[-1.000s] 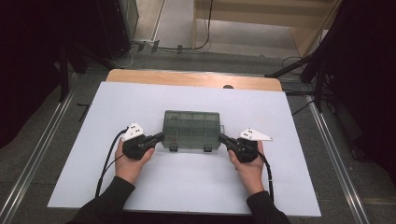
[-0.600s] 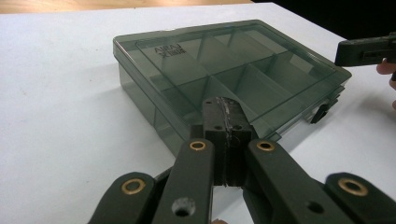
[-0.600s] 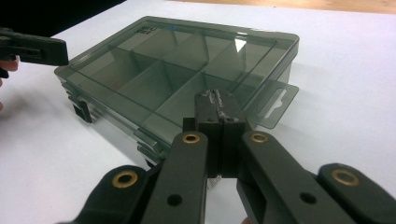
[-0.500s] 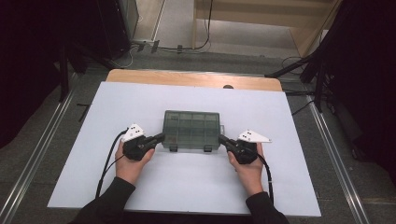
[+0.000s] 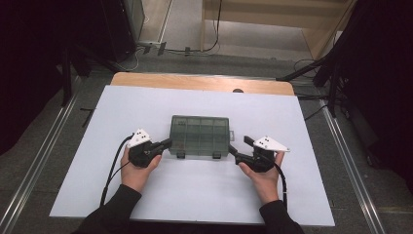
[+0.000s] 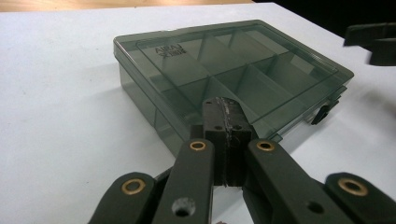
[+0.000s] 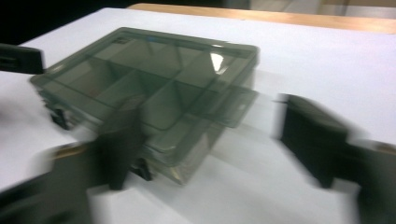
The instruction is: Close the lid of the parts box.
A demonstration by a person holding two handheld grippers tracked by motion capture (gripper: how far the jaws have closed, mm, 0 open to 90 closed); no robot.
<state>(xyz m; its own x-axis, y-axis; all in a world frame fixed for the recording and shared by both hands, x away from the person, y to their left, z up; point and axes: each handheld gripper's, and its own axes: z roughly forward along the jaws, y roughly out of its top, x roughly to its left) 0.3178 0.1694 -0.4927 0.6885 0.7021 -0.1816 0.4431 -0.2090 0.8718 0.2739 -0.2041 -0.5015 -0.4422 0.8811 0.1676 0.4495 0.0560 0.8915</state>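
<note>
Since a second ago, the right gripper [image 5: 237, 147] has opened, jaws spread beside the smoky translucent plastic compartment box [image 5: 199, 135] mid-table. Left gripper view: left gripper [image 6: 223, 108] pressed together against the box's near wall. Right gripper view: blurred; careless closing could shove the box.

The high view looks forward and down from above the person's side, far enough off to take in the whole white table [image 5: 146, 112]; both forearms enter at its bottom edge. The left gripper view sits low and close behind its shut jaws, facing across the smoky compartment box [image 6: 224, 70]; the right gripper view, equally low and near, faces the same box [image 7: 154, 88] from the opposite end, though blur probably hides detail; all three share that box.
</note>
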